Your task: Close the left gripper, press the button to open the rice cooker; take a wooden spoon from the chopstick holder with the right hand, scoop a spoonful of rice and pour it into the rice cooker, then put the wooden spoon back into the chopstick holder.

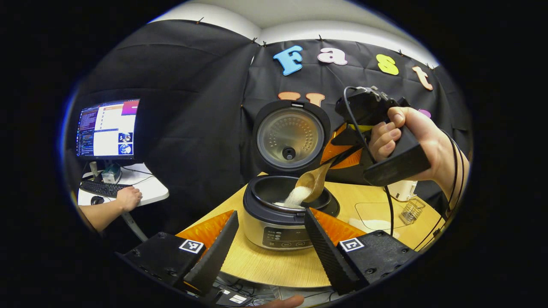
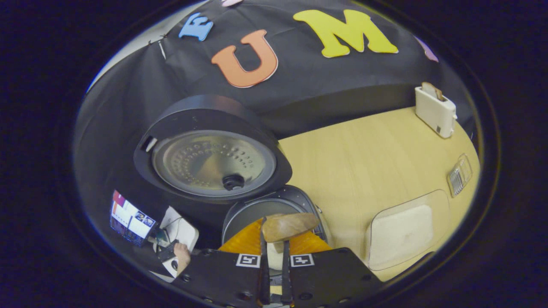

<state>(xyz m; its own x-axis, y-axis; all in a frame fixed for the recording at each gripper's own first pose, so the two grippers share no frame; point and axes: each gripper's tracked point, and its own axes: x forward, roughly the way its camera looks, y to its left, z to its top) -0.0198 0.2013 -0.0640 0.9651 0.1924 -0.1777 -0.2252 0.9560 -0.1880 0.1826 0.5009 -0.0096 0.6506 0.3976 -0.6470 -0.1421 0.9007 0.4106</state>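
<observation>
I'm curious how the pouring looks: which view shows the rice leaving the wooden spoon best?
The left gripper view: the wooden spoon is tipped over the rice cooker and the rice streams into the pot. The right gripper view shows the spoon's back between the right gripper's jaws, hiding the rice.

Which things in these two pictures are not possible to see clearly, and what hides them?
- Rice level inside the rice cooker: left gripper view, hidden by the pot rim and the wooden spoon.
- Spoon bowl and falling rice: right gripper view, hidden behind the right gripper.
- Panel buttons: left gripper view, too small.
- Chopstick holder contents: left gripper view, too small.
- Left gripper body: cut by the lower edge.
</observation>
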